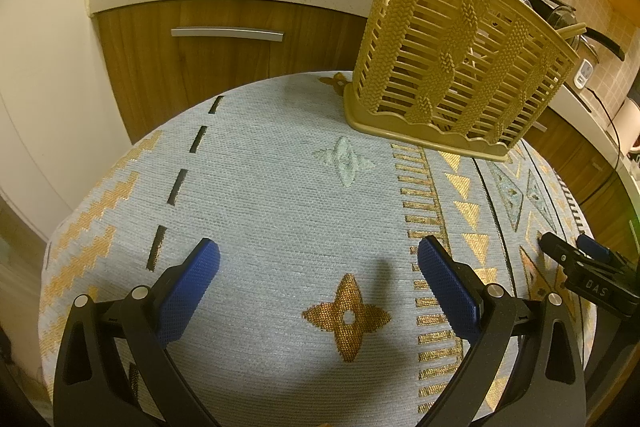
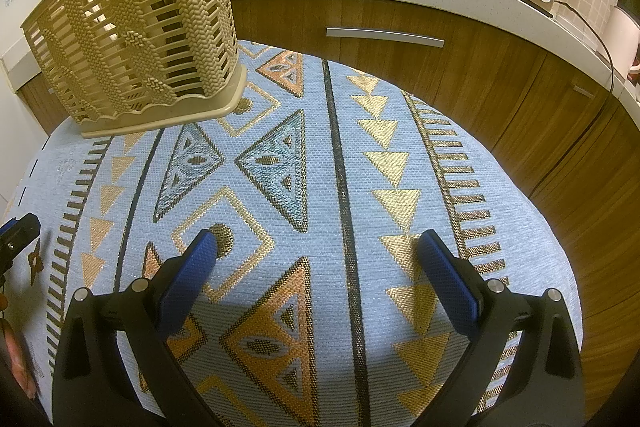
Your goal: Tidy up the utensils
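Utensils, pale wooden chopsticks (image 1: 573,29), poke from a tan slatted plastic holder with woven-look braids (image 1: 452,59) standing upright at the patterned blue tablecloth's (image 1: 280,195) far edge, while the left gripper (image 1: 318,259) and right gripper (image 2: 318,251) hover wide open, empty.

Each tool, left (image 1: 318,259) and right (image 2: 318,251), has black curved arms, silver rivets and blue textured pads (image 1: 188,291). One black body bears white "DAS" lettering (image 1: 596,285).
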Tool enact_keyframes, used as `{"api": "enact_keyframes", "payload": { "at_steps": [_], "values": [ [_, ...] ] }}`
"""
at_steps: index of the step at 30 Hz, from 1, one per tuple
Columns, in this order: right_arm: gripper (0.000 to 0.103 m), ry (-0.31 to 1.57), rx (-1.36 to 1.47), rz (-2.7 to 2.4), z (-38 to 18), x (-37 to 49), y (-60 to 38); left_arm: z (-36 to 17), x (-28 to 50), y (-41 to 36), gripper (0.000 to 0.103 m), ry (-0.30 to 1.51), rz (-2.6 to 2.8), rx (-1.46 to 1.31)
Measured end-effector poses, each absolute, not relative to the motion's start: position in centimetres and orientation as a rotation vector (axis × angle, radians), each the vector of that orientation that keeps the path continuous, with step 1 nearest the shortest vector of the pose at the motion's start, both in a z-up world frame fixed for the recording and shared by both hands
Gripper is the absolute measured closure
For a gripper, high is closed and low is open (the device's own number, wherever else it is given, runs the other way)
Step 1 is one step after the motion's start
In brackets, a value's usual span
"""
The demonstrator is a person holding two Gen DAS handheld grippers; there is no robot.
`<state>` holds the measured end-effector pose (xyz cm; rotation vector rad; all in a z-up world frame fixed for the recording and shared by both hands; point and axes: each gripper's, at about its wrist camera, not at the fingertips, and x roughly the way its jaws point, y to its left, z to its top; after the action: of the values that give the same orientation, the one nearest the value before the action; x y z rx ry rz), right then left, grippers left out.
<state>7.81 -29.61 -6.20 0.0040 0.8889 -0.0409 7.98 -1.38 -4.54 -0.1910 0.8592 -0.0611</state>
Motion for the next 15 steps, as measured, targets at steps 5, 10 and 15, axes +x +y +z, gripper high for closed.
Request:
{"api": "enact_keyframes", "payload": {
  "at_steps": [5,10,15],
  "values": [
    [0.007,0.889,0.004,-0.041,-6.20,7.81,-29.61,-4.53,7.99,-1.45,0.007,0.859,-0.062,-0.191],
    [0.007,0.889,0.004,-0.041,-6.19,7.84,-29.63,-4.56,8.03,-1.37,0.007,0.859,-0.066,-0.194],
    [0.007,0.889,0.004,-0.041,-6.18,7.84,-29.62,-4.57,8.06,-1.35,0.007,0.861,-0.062,-0.188]
  ]
}}
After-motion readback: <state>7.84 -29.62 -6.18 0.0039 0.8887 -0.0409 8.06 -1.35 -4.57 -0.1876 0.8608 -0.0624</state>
